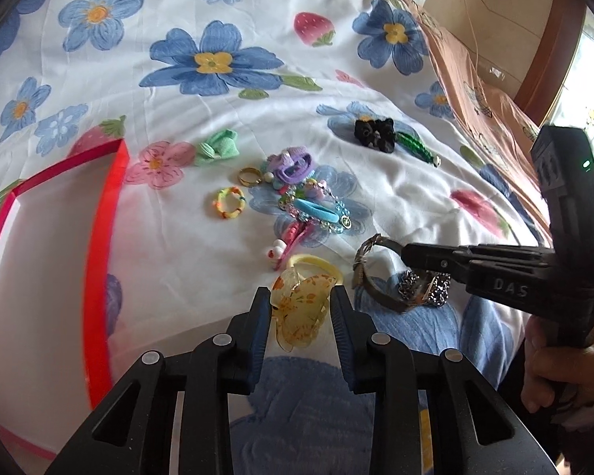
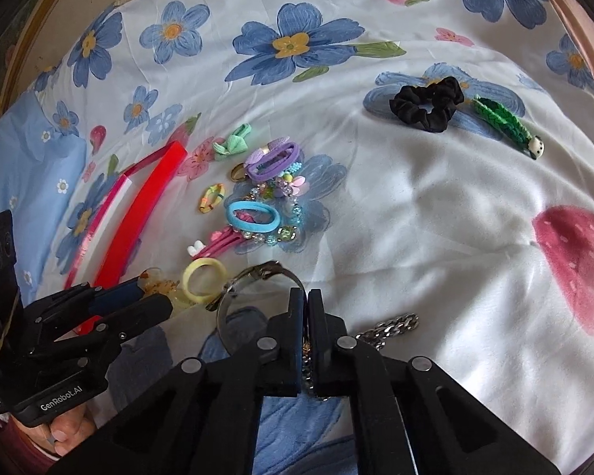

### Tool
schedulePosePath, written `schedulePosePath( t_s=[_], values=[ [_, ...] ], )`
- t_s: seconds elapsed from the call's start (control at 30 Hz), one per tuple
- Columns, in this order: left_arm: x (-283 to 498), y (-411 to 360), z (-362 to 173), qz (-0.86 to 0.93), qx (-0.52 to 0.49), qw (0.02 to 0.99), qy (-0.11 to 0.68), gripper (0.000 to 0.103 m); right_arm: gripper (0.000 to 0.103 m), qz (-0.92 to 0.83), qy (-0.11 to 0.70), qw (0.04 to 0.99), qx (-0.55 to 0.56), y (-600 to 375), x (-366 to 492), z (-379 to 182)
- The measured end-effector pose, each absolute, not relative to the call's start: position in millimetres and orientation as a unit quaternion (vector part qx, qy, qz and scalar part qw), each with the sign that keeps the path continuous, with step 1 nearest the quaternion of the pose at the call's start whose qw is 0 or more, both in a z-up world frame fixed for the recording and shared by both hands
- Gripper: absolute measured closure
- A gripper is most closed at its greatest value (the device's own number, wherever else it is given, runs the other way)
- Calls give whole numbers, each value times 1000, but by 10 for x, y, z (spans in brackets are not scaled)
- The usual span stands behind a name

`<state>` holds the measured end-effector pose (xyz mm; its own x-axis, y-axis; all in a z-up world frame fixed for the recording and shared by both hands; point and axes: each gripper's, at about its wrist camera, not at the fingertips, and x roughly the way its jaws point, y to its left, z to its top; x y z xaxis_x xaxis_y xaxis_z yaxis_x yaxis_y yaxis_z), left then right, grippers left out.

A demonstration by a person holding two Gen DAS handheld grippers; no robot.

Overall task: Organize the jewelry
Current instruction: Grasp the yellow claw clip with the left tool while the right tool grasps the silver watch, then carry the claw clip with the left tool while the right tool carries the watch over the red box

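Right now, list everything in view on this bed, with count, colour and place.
bedspread: one, white with blue flowers and strawberries, under everything
tray: one, red-rimmed, at the left edge
bow: one, mint green, beside the tray
pile of hair ties and beads: one heap, purple, blue, pink, mid-bed
gold ring: one, left of the pile
beaded ring: one, yellow multicolour, below the gold ring
scrunchie: one, black, far right
braided clip: one, green, beside the scrunchie
yellow hair tie: one, near the front
hair claw: one, translucent yellow, between the left pads
watch: one, silver
chain: one, silver, in the right jaws
left hand-held gripper: black, closed on the claw
right hand-held gripper: black, shut
hand: one, holding the right tool
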<state>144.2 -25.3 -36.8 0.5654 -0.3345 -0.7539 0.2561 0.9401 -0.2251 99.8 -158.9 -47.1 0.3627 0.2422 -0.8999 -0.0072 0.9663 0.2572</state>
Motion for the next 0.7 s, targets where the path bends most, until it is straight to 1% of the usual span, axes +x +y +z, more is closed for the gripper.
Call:
schedulePosePath(
  t_s=[0.1,0.4,0.7],
  values=[
    [1376,-171,-299,-162,-51,887,429,74,101,74,558,822,90,-1538,988,-463],
    [1165,233,-79,-128,-80,900,409,74,101,96,540,831,95,-1364,1027,-288],
    [1034,723,36,-75,-101,908,399,74,101,149,532,829,84,-823,1243,-212]
  ],
)
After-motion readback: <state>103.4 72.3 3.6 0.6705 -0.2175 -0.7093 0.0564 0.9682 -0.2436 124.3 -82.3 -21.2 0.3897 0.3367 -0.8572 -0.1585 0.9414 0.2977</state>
